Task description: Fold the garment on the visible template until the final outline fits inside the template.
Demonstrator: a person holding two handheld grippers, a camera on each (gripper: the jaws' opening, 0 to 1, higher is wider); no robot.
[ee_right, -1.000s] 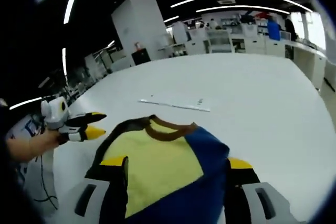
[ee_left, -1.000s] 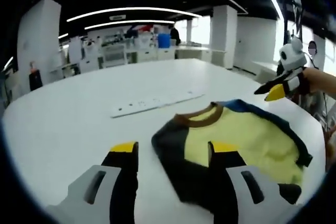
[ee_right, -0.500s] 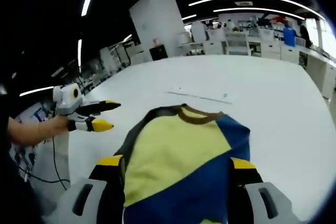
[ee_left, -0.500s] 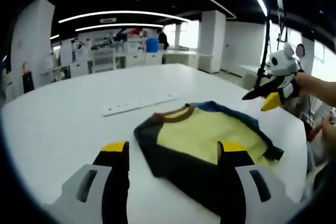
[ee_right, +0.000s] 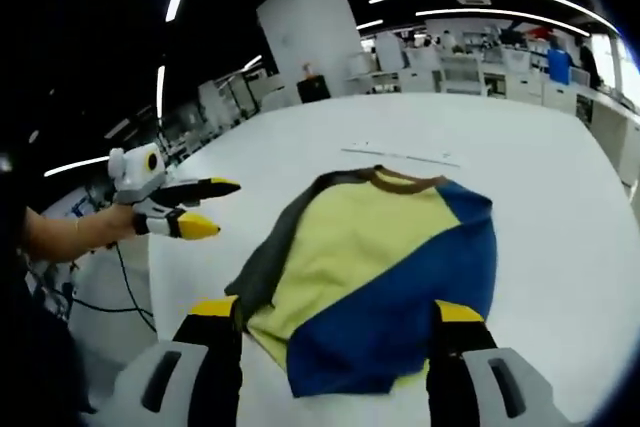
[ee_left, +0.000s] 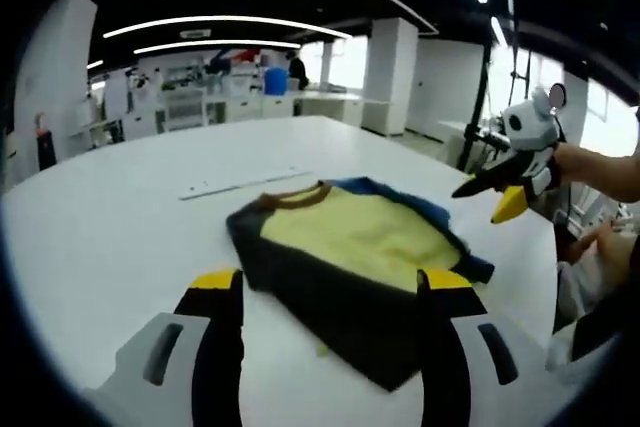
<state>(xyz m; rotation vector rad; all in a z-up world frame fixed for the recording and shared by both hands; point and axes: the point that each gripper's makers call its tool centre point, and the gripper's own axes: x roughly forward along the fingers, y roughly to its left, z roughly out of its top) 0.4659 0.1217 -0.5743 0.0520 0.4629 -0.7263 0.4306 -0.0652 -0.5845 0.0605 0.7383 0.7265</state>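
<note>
A folded garment (ee_left: 350, 267) lies flat on the white worktop (ee_left: 110, 237), and nothing has hold of it. In the left gripper view it shows a yellow middle panel, a dark grey side toward the camera, a brown collar on the far edge and a strip of blue along the far right. In the right gripper view the same garment (ee_right: 385, 267) shows the yellow panel, a broad blue panel on the near right and the grey side on the left, with the brown collar at the far end.

The left gripper (ee_left: 330, 292) hangs above the near edge of the garment, its fingers spread wide apart with nothing between them; its right finger overlaps the grey side in that view, and whether it touches the cloth cannot be told. In the right gripper view it appears at the left (ee_right: 205, 207), held off the worktop's edge by a hand, fingers parted.

The right gripper (ee_right: 335, 322) likewise has its fingers wide apart and empty, above the garment's near edge. It enters the left gripper view at the right (ee_left: 490, 197), clear of the cloth.

A thin white strip (ee_left: 240, 183) lies on the worktop beyond the collar; its markings are too small to read. The template's outline cannot be made out.
</note>
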